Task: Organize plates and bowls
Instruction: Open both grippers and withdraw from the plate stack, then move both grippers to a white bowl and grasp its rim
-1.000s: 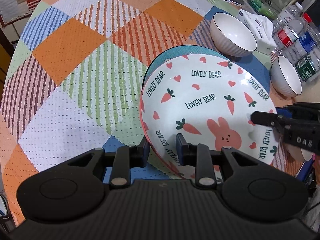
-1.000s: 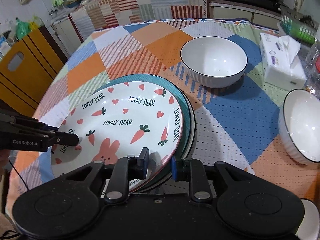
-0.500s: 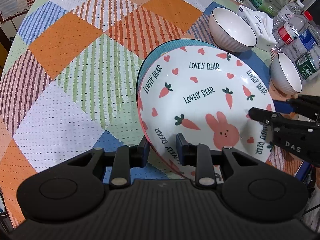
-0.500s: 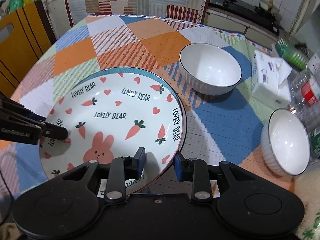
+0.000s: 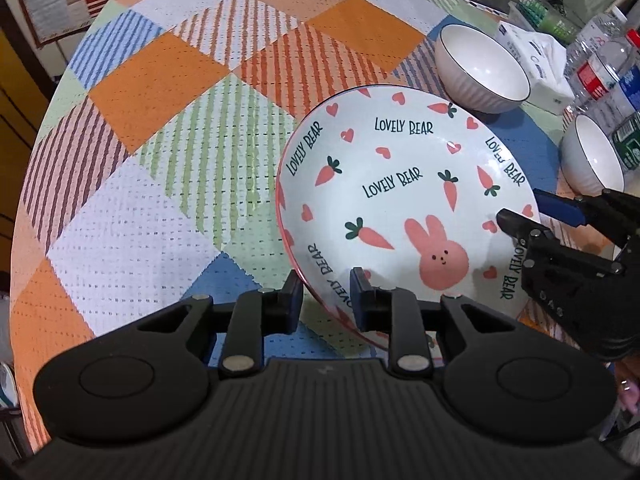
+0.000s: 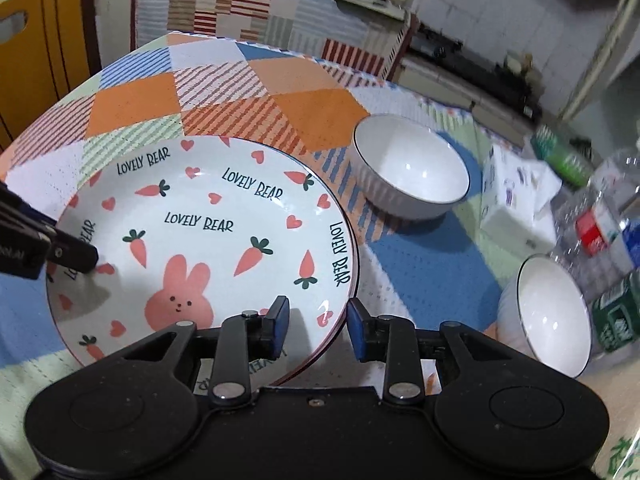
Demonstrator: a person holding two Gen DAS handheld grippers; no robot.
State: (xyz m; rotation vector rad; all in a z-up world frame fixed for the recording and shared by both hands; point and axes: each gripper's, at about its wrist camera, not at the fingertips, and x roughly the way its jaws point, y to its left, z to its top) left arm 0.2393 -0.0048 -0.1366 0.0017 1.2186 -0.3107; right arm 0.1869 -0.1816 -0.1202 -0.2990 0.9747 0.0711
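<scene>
Two hand-held grippers, left (image 5: 326, 292) and right (image 6: 316, 322), pinch opposite rims of white round ceramic carrot-and-rabbit plate (image 5: 404, 208); keep it level, clear the white ribbed bowls (image 6: 410, 164) beside it.

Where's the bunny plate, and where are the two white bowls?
bunny plate (image 6: 208, 240), right wrist view, on its white middle.
far white bowl (image 6: 412, 168), right wrist view, on its inside.
near white bowl (image 6: 554, 312), right wrist view, on its inside.

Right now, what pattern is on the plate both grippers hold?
White plate with pink rabbit, carrots, hearts and "LOVELY BEAR" lettering, clearest in the left wrist view.
</scene>
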